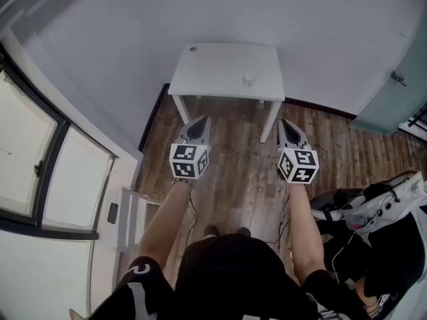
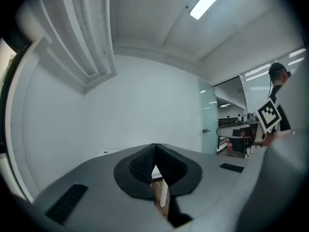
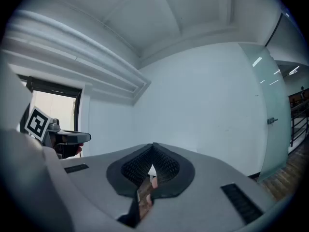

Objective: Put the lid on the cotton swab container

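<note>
Left gripper view: left gripper [image 2: 154,148] has its jaws pressed together, ribbed pads meeting, nothing between them. Right gripper view: right gripper [image 3: 153,148] is likewise closed and empty.

Head view: both grippers are held side by side over the wood floor [image 1: 233,169], tips pointing at a white table [image 1: 213,69] ahead and well apart from it. A small white container [image 1: 247,80] stands on the table's right half near the front edge, too small to tell whether it is lidded. A small dark round thing [image 1: 193,49] lies at the far left corner. A window [image 1: 40,172] is at left, a glass door [image 1: 392,95] at right.
</note>
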`<action>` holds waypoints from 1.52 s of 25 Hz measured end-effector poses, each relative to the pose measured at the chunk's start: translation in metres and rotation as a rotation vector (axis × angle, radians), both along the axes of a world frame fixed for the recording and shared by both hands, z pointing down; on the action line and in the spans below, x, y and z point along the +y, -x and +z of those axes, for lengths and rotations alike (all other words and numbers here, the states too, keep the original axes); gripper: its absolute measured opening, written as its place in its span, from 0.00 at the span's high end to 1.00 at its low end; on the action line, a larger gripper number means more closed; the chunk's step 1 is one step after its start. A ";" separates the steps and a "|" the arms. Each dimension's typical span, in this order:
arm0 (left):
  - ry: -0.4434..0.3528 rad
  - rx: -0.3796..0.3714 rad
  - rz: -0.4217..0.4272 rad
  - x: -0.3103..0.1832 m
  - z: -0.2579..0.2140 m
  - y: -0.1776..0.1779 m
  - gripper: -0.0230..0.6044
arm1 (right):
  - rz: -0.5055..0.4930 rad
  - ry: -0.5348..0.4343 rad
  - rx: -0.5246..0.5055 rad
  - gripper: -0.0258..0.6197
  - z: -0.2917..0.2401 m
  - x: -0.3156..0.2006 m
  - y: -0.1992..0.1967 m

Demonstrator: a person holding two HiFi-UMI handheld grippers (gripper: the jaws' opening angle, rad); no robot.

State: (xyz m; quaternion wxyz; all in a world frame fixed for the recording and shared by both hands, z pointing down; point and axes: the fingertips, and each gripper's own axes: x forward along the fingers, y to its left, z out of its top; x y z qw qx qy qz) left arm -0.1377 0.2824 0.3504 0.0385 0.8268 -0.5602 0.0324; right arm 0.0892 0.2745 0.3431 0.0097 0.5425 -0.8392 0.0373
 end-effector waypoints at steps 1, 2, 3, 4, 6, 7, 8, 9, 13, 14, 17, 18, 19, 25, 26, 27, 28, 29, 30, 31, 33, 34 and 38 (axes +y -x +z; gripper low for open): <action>0.000 0.000 0.001 -0.004 -0.002 -0.002 0.93 | -0.003 0.002 0.000 0.94 -0.001 -0.005 -0.002; 0.000 0.001 0.001 -0.009 -0.004 -0.005 0.93 | -0.007 0.004 0.001 0.94 -0.002 -0.010 -0.004; 0.000 0.001 0.000 -0.013 -0.005 -0.008 0.93 | -0.009 0.006 0.001 0.94 -0.003 -0.015 -0.007; 0.001 0.001 -0.001 -0.016 -0.005 -0.012 0.93 | -0.011 0.008 0.000 0.94 -0.002 -0.019 -0.010; 0.002 0.003 -0.006 -0.020 -0.004 -0.017 0.93 | -0.013 0.012 -0.005 0.94 -0.001 -0.023 -0.016; 0.002 0.004 -0.009 -0.020 -0.003 -0.019 0.93 | -0.015 0.014 -0.010 0.94 0.000 -0.024 -0.018; 0.003 0.005 -0.012 -0.021 -0.003 -0.020 0.93 | -0.017 0.016 -0.016 0.94 0.001 -0.025 -0.020; 0.005 0.005 -0.016 -0.025 -0.003 -0.023 0.93 | -0.021 0.019 -0.020 0.94 0.001 -0.030 -0.023; 0.006 0.005 -0.019 -0.027 -0.002 -0.036 0.93 | -0.023 0.026 -0.023 0.94 0.004 -0.031 -0.036; 0.003 0.004 -0.015 -0.020 -0.001 -0.039 0.93 | -0.019 0.024 -0.024 0.94 0.005 -0.023 -0.037; 0.003 -0.001 -0.006 -0.012 0.002 -0.049 0.93 | -0.019 0.021 -0.033 0.94 0.007 -0.013 -0.045; 0.007 -0.001 -0.006 -0.012 0.003 -0.054 0.93 | -0.023 0.023 -0.038 0.94 0.008 -0.014 -0.048; 0.010 -0.002 -0.007 -0.013 0.004 -0.058 0.93 | -0.027 0.025 -0.043 0.94 0.009 -0.016 -0.052; 0.027 -0.006 -0.011 -0.019 0.010 -0.078 0.93 | -0.043 0.037 -0.057 0.94 0.014 -0.026 -0.066; 0.031 -0.005 -0.012 -0.020 0.011 -0.079 0.93 | -0.047 0.040 -0.057 0.94 0.015 -0.027 -0.066; 0.035 -0.007 -0.013 -0.022 0.013 -0.079 0.93 | -0.050 0.044 -0.057 0.94 0.018 -0.029 -0.065; 0.041 -0.012 -0.016 -0.024 0.015 -0.079 0.93 | -0.052 0.048 -0.056 0.94 0.020 -0.031 -0.065; 0.049 -0.022 -0.022 -0.027 0.018 -0.078 0.93 | -0.053 0.053 -0.055 0.94 0.024 -0.034 -0.065; 0.060 -0.032 -0.030 -0.031 0.022 -0.077 0.93 | -0.052 0.058 -0.055 0.94 0.027 -0.038 -0.066; 0.069 -0.037 -0.035 -0.036 0.026 -0.076 0.93 | -0.050 0.063 -0.057 0.94 0.030 -0.042 -0.067; 0.078 -0.033 -0.029 -0.046 0.033 -0.077 0.93 | -0.045 0.070 -0.055 0.94 0.035 -0.051 -0.068; 0.078 -0.029 -0.020 -0.052 0.035 -0.077 0.93 | -0.043 0.073 -0.053 0.94 0.037 -0.056 -0.067; 0.071 -0.015 0.012 -0.082 0.042 -0.074 0.93 | -0.025 0.081 -0.044 0.94 0.043 -0.081 -0.062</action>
